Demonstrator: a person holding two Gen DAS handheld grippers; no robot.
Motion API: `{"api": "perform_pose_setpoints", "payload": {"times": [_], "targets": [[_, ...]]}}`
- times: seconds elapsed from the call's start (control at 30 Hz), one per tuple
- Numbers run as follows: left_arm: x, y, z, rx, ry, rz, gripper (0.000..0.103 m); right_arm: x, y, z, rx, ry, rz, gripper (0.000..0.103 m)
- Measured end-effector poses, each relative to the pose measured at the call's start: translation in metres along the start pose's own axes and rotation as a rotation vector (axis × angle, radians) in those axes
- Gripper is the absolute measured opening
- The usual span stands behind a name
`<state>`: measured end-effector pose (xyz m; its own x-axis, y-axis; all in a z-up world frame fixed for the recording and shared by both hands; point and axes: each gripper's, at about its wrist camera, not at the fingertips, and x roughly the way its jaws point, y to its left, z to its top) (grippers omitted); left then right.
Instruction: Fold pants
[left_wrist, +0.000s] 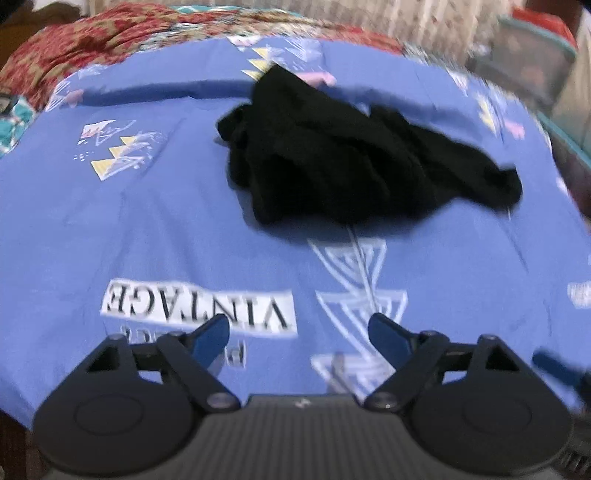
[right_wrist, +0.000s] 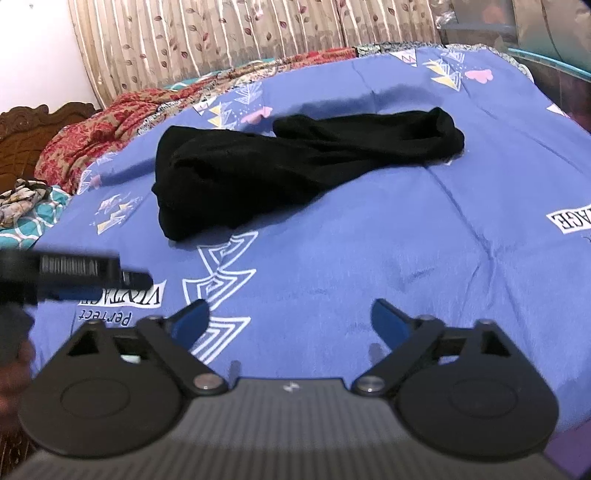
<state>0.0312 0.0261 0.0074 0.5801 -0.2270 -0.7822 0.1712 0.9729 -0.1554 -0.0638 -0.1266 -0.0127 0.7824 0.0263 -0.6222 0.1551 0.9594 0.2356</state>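
On the blue printed bedsheet (right_wrist: 369, 251) the crumpled black pants (right_wrist: 280, 166) lie bunched mid-bed, unfolded, while the left gripper (left_wrist: 299, 332) and right gripper (right_wrist: 291, 321) hover near, both spread empty, so spreading them flat likely comes first.

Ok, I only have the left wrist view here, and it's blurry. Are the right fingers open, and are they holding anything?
Observer: The right gripper is open; only blue bedsheet shows between its fingers.
Operator: How do the pants lie from that side?
Observer: The black pants stretch out long across the sheet, bunched thick at the left end and narrower toward the far right.
Operator: Anything beyond the bed?
Observer: A carved wooden headboard at the far left.
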Motion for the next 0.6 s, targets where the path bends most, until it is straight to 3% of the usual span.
{"api": "perform_pose_setpoints", "payload": {"times": [0.13,0.27,0.37,0.4,0.43,0.5,0.53,0.6], "targets": [[0.01,0.008,0.038,-0.076,-0.037,-0.027,0.085,0.0,-0.001,0.0,-0.005,-0.012,0.01,0.073],[0.035,0.006,0.076,-0.144,-0.01,-0.12,0.086,0.001,-0.006,0.001,0.002,-0.024,0.004,0.071],[0.07,0.002,0.097,-0.207,0.045,-0.129,0.082,0.004,-0.011,0.003,0.016,-0.02,-0.013,0.071],[0.082,0.001,0.1,-0.226,0.057,-0.128,0.073,0.004,-0.013,0.004,0.02,-0.019,-0.019,0.071],[0.092,0.001,0.102,-0.241,0.061,-0.133,0.05,0.005,-0.015,0.005,0.023,-0.019,-0.026,0.071],[0.1,0.002,0.101,-0.259,0.067,-0.147,0.038,0.007,-0.02,0.011,0.021,-0.026,-0.041,0.071],[0.097,0.004,0.098,-0.274,0.061,-0.161,0.024,0.008,-0.024,0.017,0.015,-0.035,-0.051,0.071],[0.078,0.009,0.094,-0.246,0.036,-0.201,0.018,0.01,-0.03,0.029,0.004,-0.056,-0.071,0.071]]}}
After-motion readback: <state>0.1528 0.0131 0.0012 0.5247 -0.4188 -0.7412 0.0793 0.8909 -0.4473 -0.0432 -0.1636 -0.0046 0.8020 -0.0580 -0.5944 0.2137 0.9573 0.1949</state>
